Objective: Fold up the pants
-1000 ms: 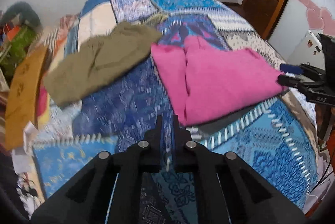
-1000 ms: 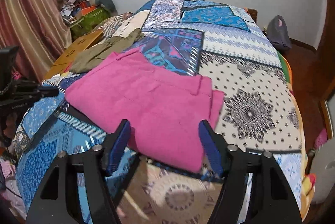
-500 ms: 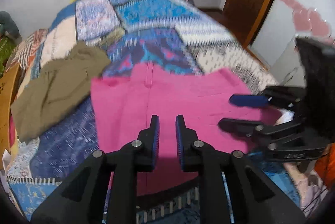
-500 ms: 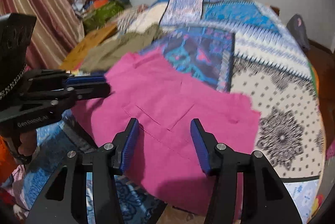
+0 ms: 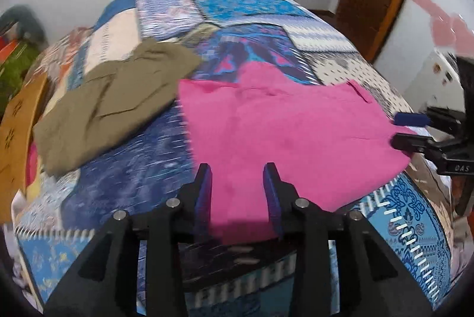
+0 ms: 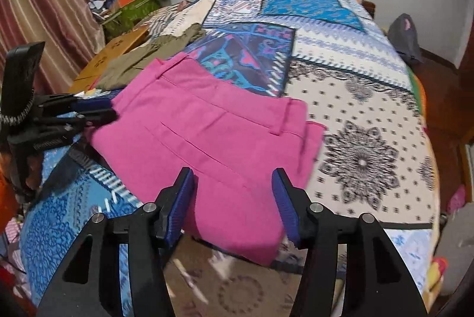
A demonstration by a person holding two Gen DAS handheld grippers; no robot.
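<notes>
Now | pink pants (image 6: 216, 139) folded flat near bed's (image 6: 370, 115) front edge, long axis along it | left gripper (image 5: 238, 186) spread, empty, at their left end | right gripper (image 6: 234, 195) spread, empty, over right end | both equally near

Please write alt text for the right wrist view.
Folded pink pants lie on a patchwork bedspread, with the open right gripper just above their near edge. The left gripper is at their left side, olive pants behind.

Even indoor light, fisheye-bent edges, dark corners, motion blur
</notes>
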